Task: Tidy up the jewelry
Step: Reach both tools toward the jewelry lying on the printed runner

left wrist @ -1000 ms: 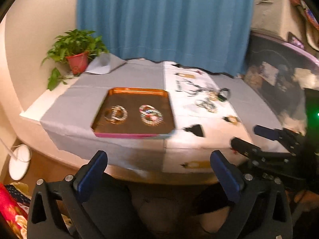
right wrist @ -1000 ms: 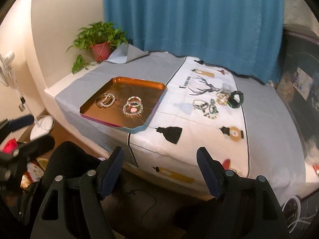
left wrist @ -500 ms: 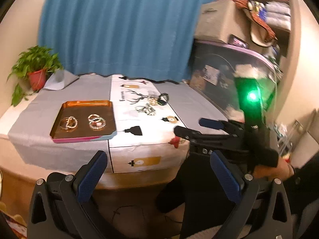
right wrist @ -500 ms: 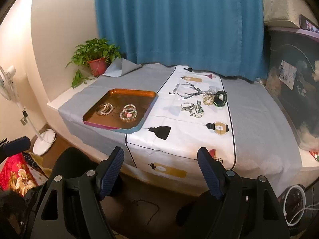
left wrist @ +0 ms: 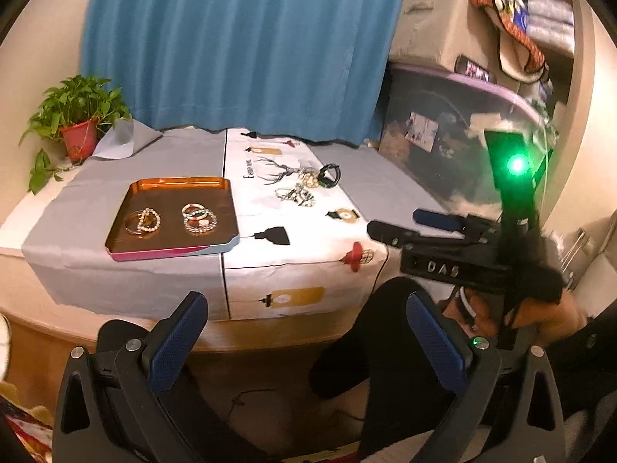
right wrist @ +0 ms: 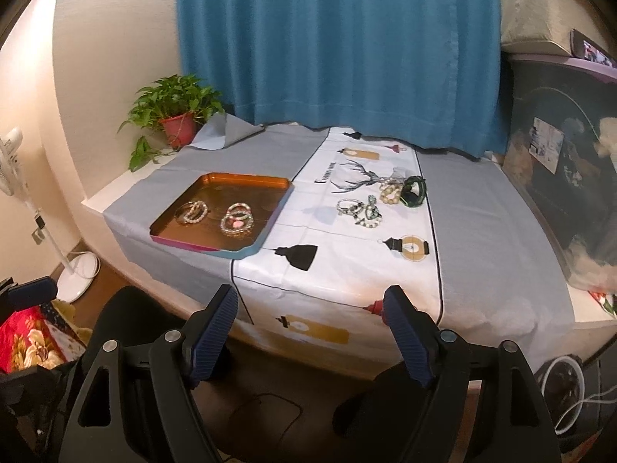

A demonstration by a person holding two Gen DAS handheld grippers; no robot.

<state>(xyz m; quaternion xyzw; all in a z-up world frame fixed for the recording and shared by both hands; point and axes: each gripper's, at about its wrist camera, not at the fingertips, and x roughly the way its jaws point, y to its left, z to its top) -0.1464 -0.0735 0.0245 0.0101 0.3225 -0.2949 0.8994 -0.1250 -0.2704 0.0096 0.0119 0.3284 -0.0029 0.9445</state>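
Note:
An orange tray (left wrist: 177,182) (right wrist: 246,177) lies on the grey cloth and holds two small heaps of bracelets (left wrist: 142,220) (right wrist: 236,220). To its right, on the white printed runner, lie several loose bracelets (left wrist: 297,195) (right wrist: 358,210), a beige bead bracelet (right wrist: 391,193) and a dark green bangle (left wrist: 329,174) (right wrist: 413,191). My left gripper (left wrist: 304,332) hangs open and empty in front of the table edge. My right gripper (right wrist: 308,308) (left wrist: 408,225) is also open and empty, short of the table's front edge, held by a hand at the right.
A potted plant (left wrist: 79,131) (right wrist: 177,119) stands at the table's back left corner, before a blue curtain (right wrist: 327,38). A dark storage bin (right wrist: 559,177) borders the right side. A fan's base (right wrist: 79,281) and cables (right wrist: 570,397) are on the floor. Black-clad legs sit under the table edge.
The left wrist view has swung right and drawn back, so the tray sits farther left and the right gripper with its green light shows. The right view has backed off slightly. Both stay open.

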